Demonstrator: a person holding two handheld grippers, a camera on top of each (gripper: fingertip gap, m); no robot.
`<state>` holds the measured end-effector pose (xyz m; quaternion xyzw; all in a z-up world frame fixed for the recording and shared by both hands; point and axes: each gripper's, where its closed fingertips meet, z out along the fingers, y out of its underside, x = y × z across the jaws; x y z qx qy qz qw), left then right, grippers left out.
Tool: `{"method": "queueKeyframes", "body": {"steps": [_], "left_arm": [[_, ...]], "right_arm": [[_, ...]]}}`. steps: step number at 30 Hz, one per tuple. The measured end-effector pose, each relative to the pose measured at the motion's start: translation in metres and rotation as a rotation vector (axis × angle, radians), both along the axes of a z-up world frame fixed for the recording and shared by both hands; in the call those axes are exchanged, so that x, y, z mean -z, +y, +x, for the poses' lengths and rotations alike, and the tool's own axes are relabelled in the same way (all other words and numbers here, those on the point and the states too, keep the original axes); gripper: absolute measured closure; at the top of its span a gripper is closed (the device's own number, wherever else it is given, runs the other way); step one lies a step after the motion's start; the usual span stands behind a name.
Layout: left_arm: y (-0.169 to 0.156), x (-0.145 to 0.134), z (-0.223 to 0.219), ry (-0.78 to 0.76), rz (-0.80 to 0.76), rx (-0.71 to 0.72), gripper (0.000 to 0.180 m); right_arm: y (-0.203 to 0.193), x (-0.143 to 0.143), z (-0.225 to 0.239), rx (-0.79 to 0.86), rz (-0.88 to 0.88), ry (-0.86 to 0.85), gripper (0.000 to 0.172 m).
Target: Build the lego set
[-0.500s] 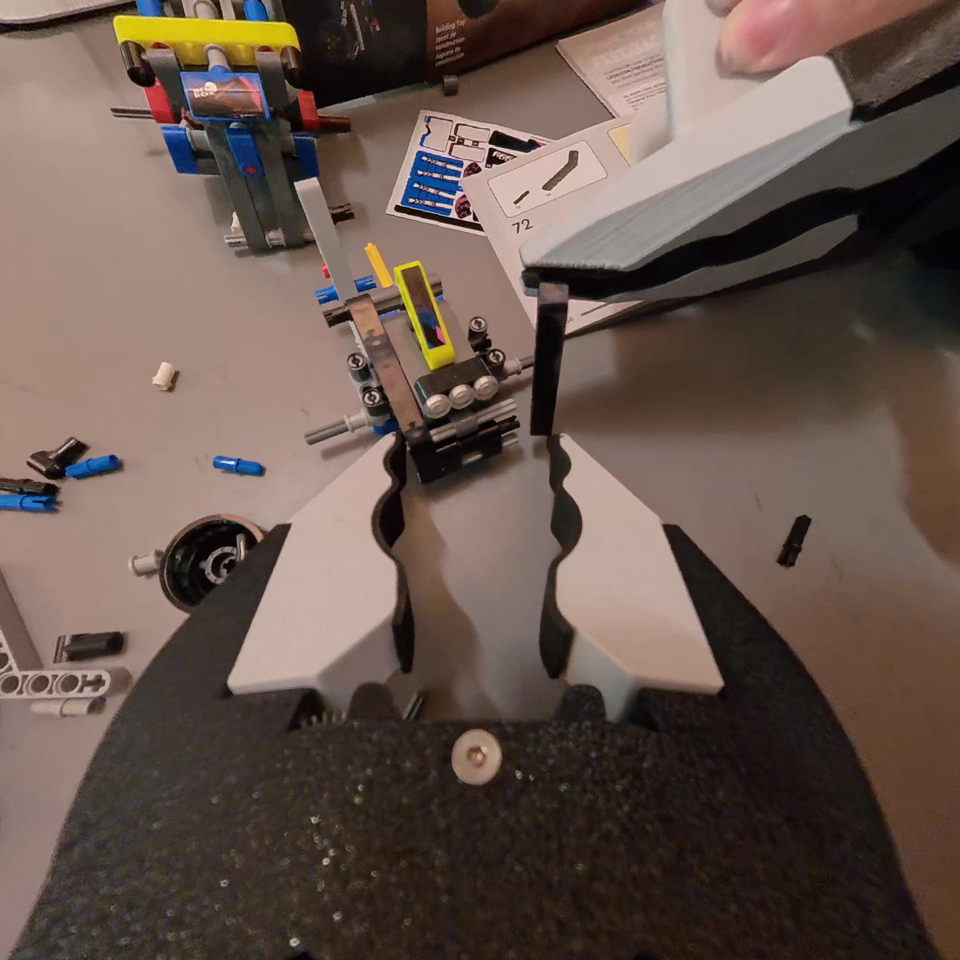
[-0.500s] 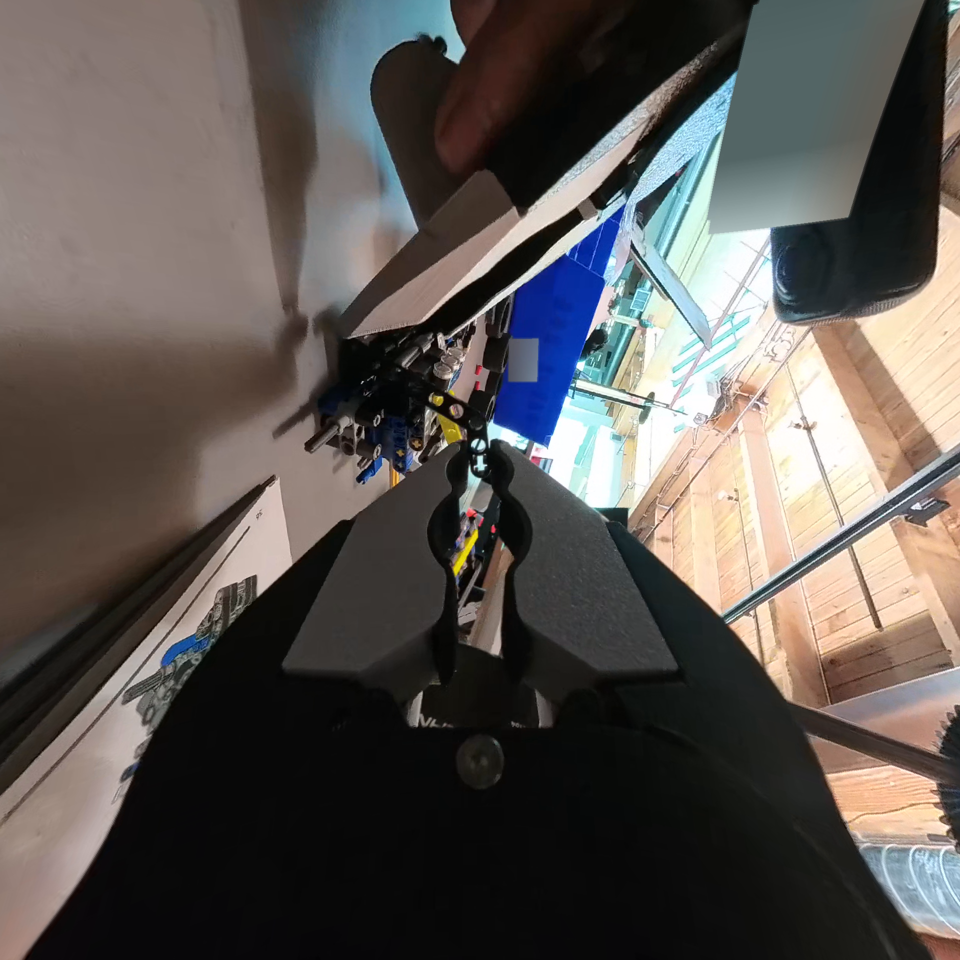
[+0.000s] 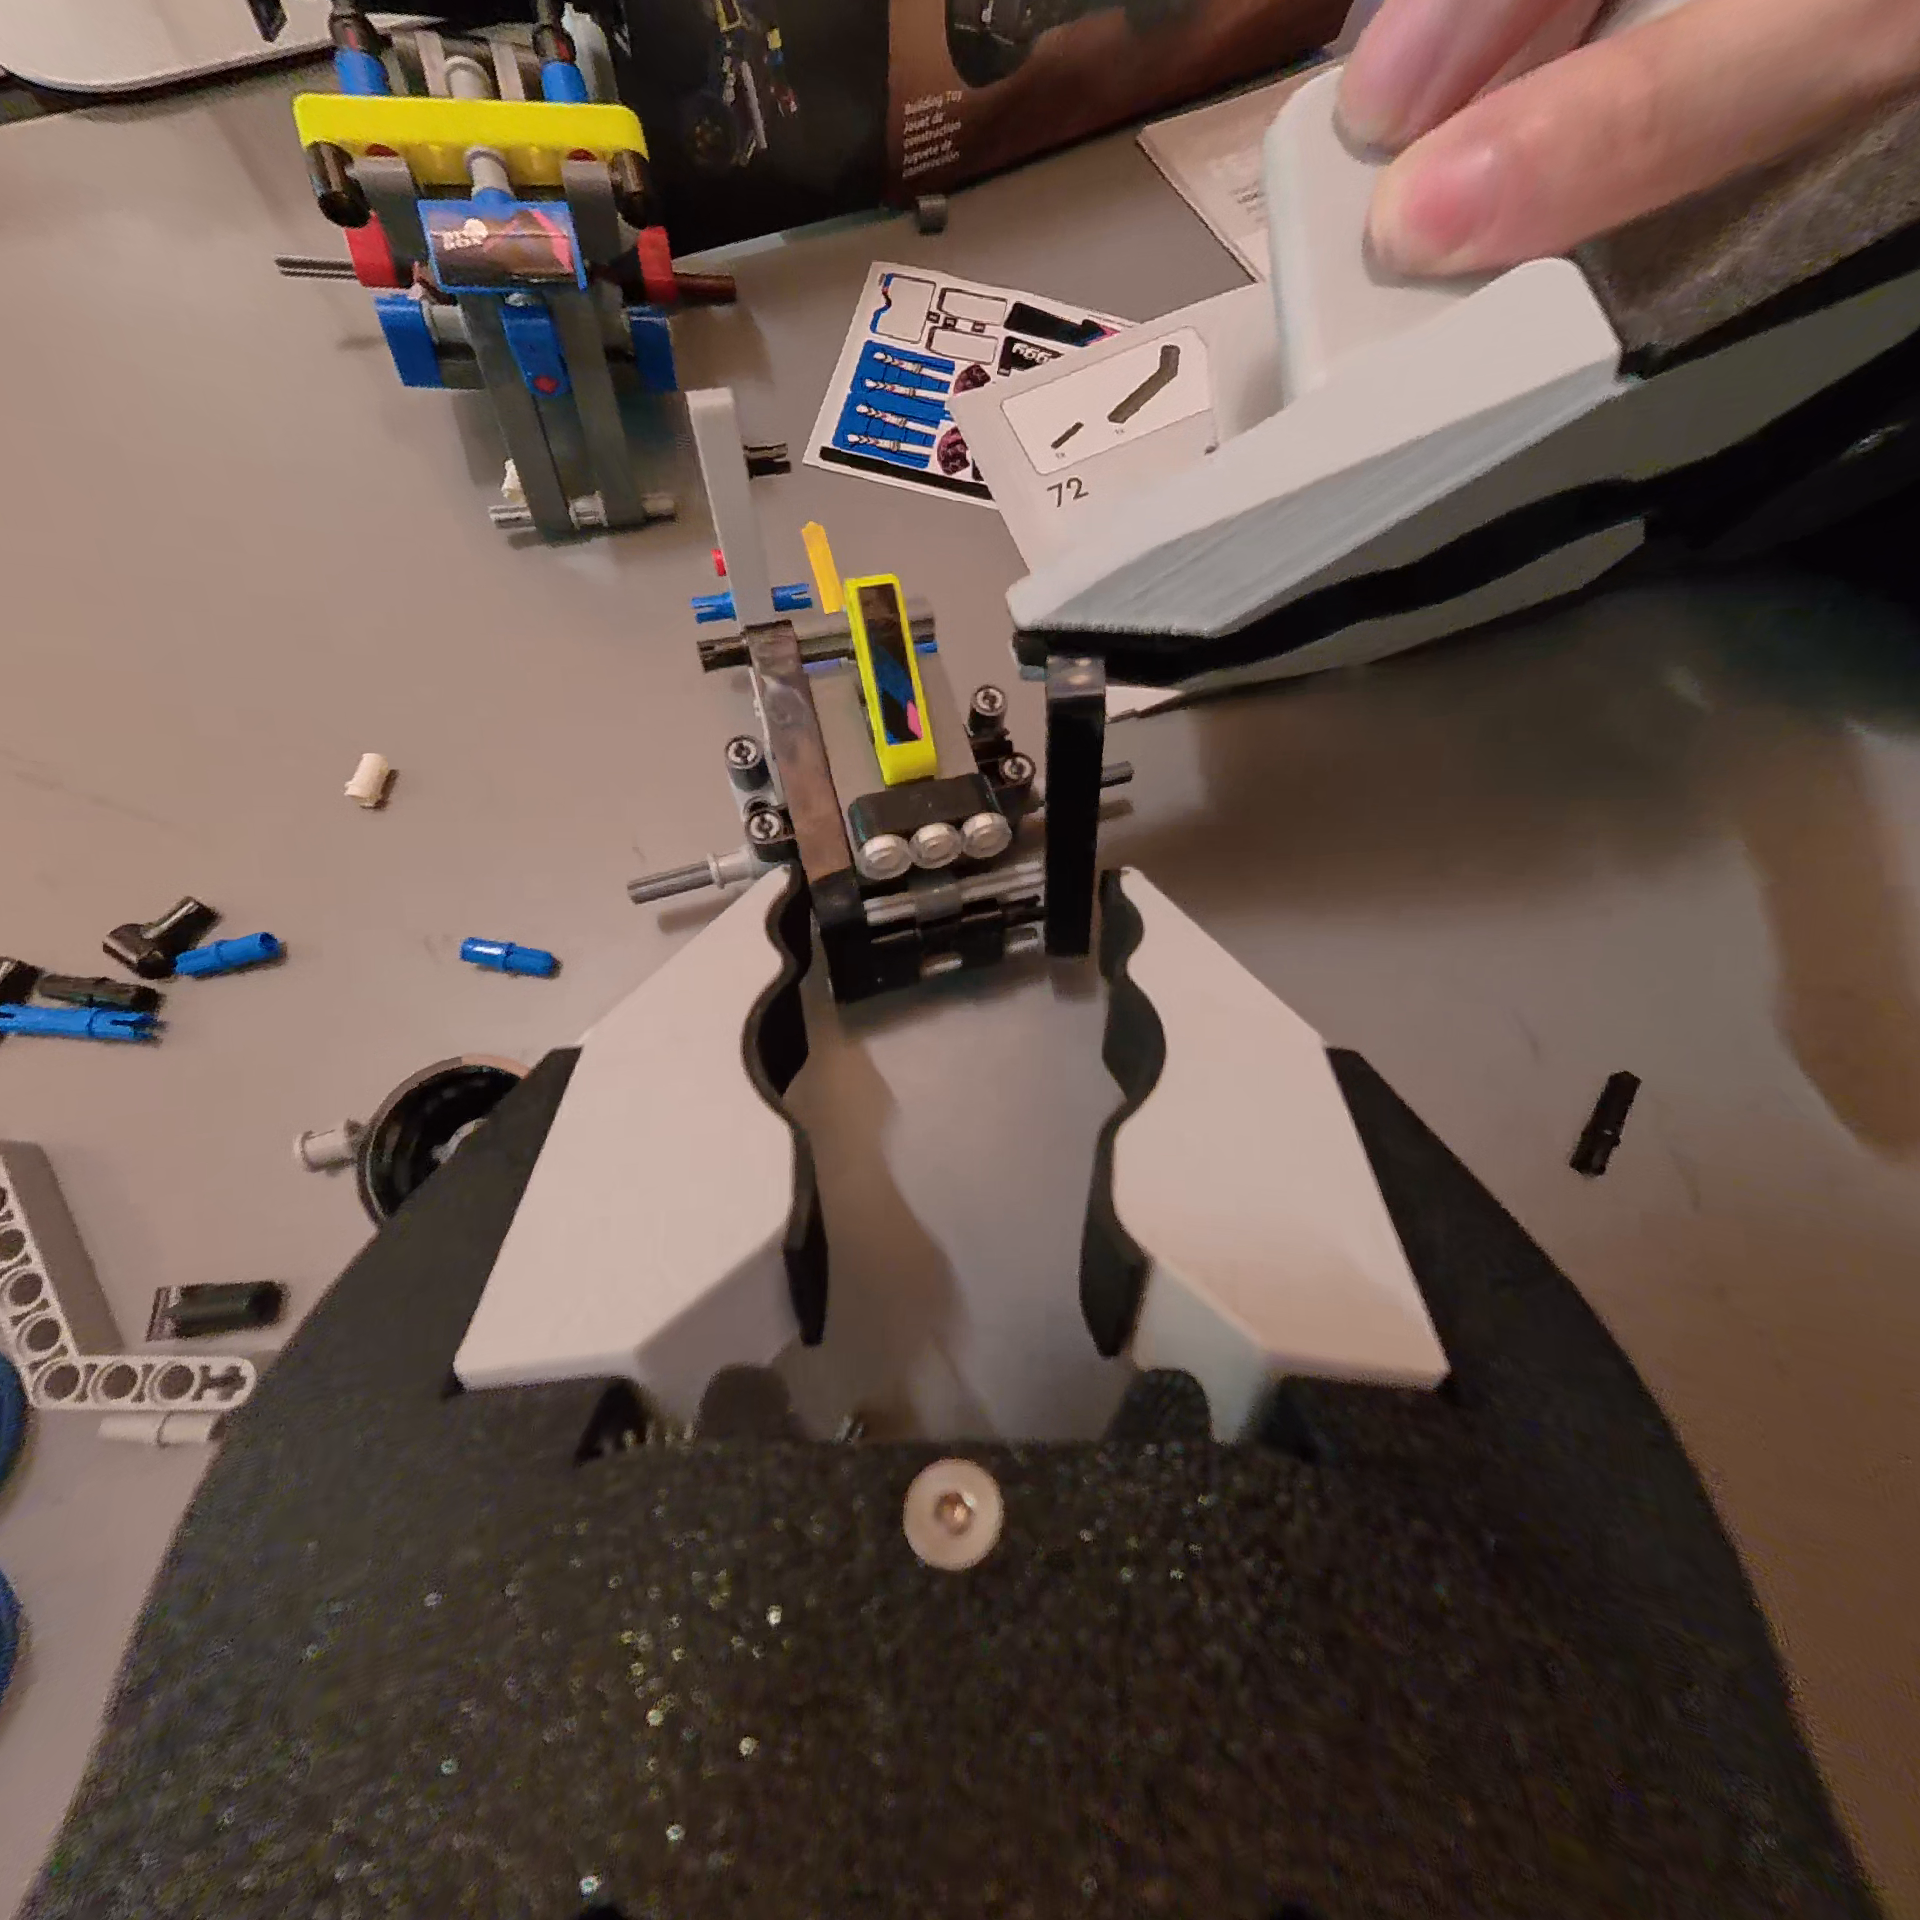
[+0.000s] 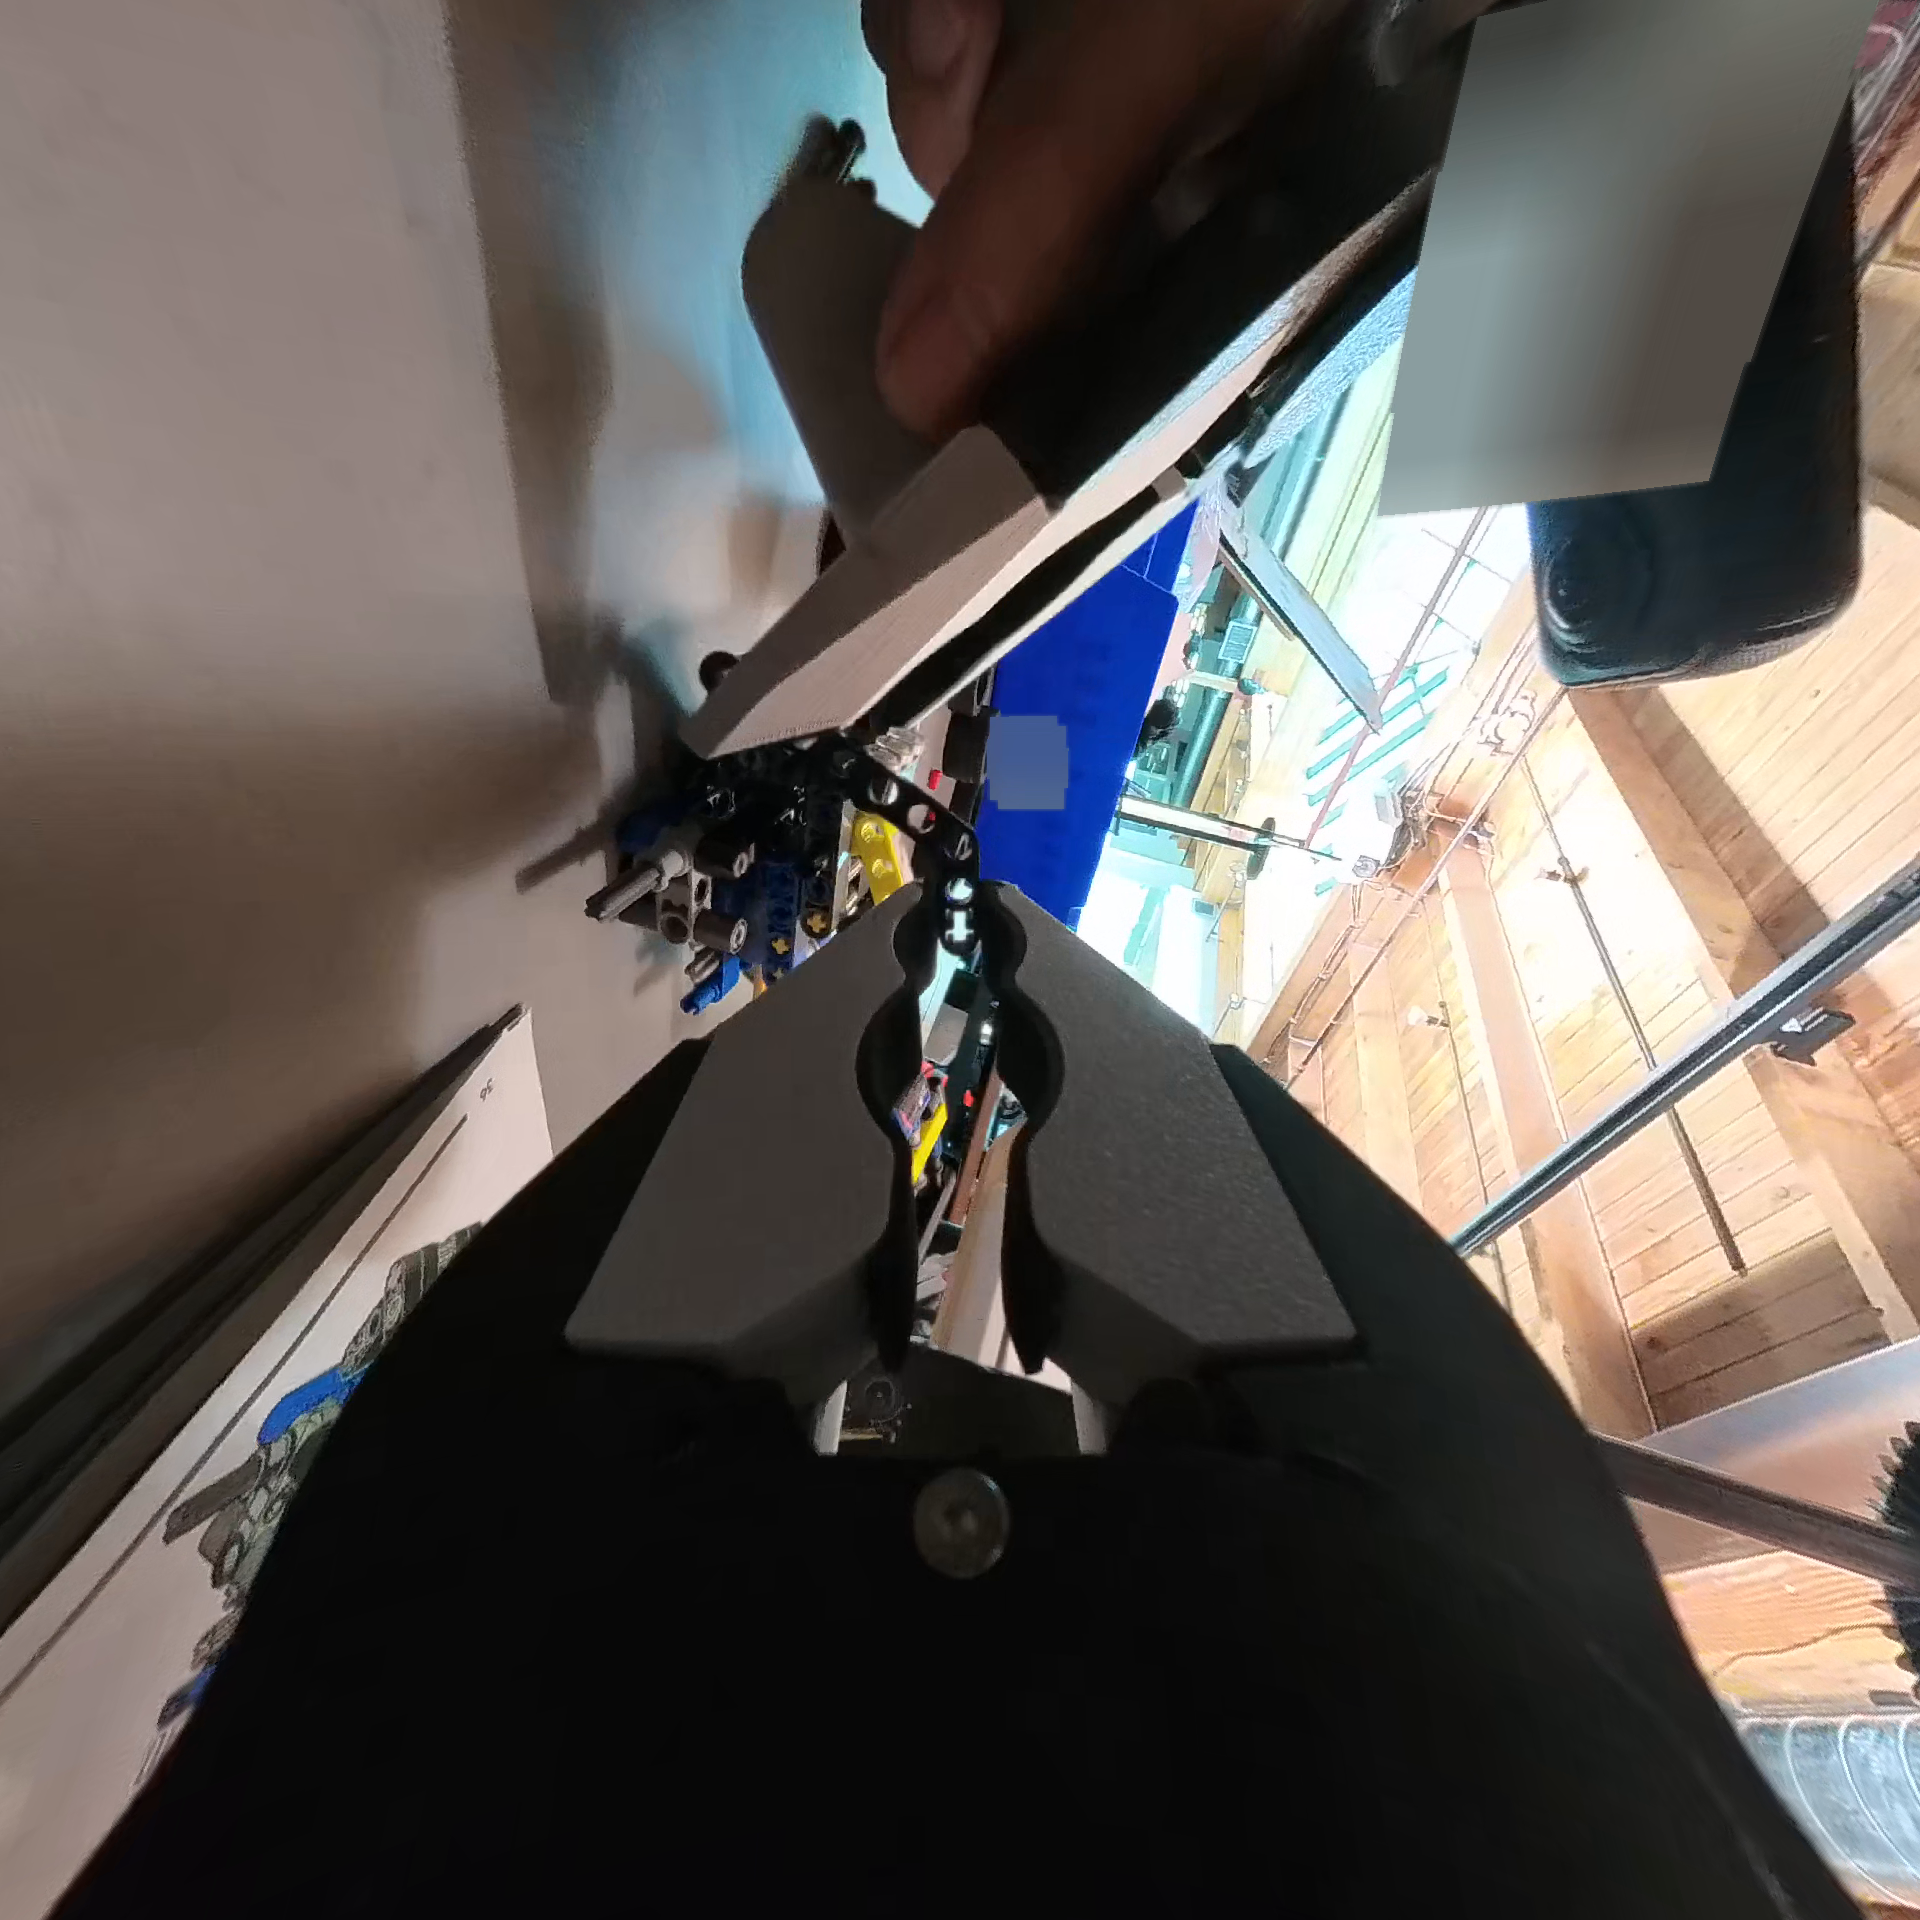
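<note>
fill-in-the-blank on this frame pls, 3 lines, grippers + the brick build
1. The right gripper is shut on a bent ____ beam.
2. The left gripper has its jaws ____ around the near end of the small brick assembly.
3. The curved piece on top of that assembly is ____.
Missing words: black; open; yellow

Black bent beam [image 4: 940,847] beside blk model [image 3: 914,831]

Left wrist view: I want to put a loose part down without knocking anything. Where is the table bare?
Bare: the grey table right of the small brick assembly, up to the lone black pin. Crowded: the left edge, with blue pins, a wheel and grey beams; papers fill the far side.
</note>
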<state>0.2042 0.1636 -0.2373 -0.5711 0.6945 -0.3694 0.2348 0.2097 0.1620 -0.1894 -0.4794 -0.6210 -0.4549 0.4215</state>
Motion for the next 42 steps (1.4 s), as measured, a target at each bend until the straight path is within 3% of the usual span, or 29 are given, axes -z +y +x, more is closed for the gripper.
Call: {"method": "queueKeyframes", "body": {"steps": [24, 28, 31, 34, 36, 39, 42], "left_arm": [[0.011, 0.008, 0.001, 0.007, 0.1, 0.001, 0.133], [0.013, 0.008, 0.001, 0.006, 0.12, 0.02, 0.133], [0.014, 0.009, 0.001, 0.002, 0.134, 0.039, 0.133], [0.014, 0.008, 0.001, -0.007, 0.15, 0.057, 0.133], [0.014, 0.008, 0.002, -0.013, 0.162, 0.065, 0.133], [0.014, 0.008, 0.003, -0.021, 0.186, 0.077, 0.133], [0.014, 0.008, 0.003, -0.022, 0.19, 0.083, 0.133]], "right_arm": [[0.011, 0.007, 0.001, -0.006, 0.04, -0.174, 0.167], [0.012, 0.011, 0.01, 0.035, -0.008, -0.157, 0.155], [0.006, 0.013, 0.006, 0.04, -0.125, 0.018, 0.148], [-0.004, 0.011, 0.009, 0.116, -0.359, 0.362, 0.128], [-0.005, 0.009, 0.016, 0.182, -0.499, 0.571, 0.126], [0.0, 0.004, 0.016, 0.216, -0.65, 0.755, 0.113], [0.001, 0.008, 0.005, 0.23, -0.865, 0.919, 0.089]]}}
